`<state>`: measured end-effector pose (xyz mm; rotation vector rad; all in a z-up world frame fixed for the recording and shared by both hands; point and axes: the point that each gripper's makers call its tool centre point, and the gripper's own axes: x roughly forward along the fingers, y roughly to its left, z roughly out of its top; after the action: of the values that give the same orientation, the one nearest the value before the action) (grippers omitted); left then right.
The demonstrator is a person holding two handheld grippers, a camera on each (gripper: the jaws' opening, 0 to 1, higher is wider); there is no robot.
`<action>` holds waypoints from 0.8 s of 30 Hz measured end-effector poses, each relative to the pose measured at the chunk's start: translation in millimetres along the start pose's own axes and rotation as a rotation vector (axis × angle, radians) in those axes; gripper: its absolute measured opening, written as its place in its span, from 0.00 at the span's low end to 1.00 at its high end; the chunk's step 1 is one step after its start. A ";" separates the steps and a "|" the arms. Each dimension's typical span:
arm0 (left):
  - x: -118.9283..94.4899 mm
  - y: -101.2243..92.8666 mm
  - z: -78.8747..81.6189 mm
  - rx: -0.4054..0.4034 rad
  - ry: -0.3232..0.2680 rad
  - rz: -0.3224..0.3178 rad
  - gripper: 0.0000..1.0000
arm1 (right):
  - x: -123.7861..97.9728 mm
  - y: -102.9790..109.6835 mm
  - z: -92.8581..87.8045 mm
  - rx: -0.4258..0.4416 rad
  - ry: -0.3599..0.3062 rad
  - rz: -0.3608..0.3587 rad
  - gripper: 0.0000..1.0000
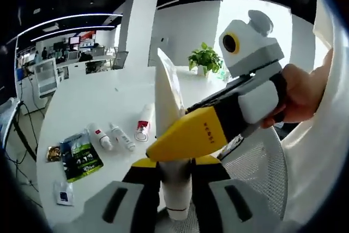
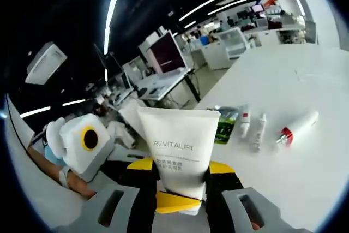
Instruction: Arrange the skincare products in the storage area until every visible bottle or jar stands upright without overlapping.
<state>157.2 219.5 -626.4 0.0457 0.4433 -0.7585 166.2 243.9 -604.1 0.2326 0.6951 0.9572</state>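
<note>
**Gripping one white tube between both grippers above the table**

Standing up between the jaws of both grippers is a white squeeze tube (image 2: pixel 178 148) printed REVITALIFT, its long axis running upward in both views, flat crimped end on top and cap end down between the jaws. The left gripper (image 1: pixel 177 184) is clenching the tube's lower body, and the right gripper (image 2: pixel 179 189) is closing on it too; in the left gripper view that other gripper (image 1: pixel 191 135) is coming in from the right, its yellow jaw pressing on the tube's side, with a hand (image 1: pixel 297 94) holding its handle.

The tube is hanging in the air, off the white table (image 1: pixel 87 102), near its edge. Lying flat on the table, well apart from the tube, are two small white bottles (image 1: pixel 112 136) side by side, a white tube with a red cap (image 1: pixel 143 125), a green sachet (image 1: pixel 80 155) and a small white packet (image 1: pixel 64 193). A potted plant (image 1: pixel 205 58) is standing farther back. Around the table, an open office with desks, monitors, a white pillar and long ceiling light strips is showing.
</note>
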 end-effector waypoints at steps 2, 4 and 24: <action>-0.4 0.0 2.8 0.046 -0.011 0.005 0.17 | -1.7 1.5 3.7 -0.031 -0.007 0.005 0.30; -0.6 -1.1 2.8 0.111 -0.009 0.014 0.18 | -3.0 1.2 6.5 -0.083 -0.011 -0.003 0.30; -3.5 27.7 -33.1 0.339 0.154 0.127 0.20 | -25.5 -35.3 38.6 -0.213 -0.064 -0.102 0.30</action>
<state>161.3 248.6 -658.3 0.4476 0.4491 -0.7005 204.8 207.4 -580.2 0.0393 0.5363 0.9149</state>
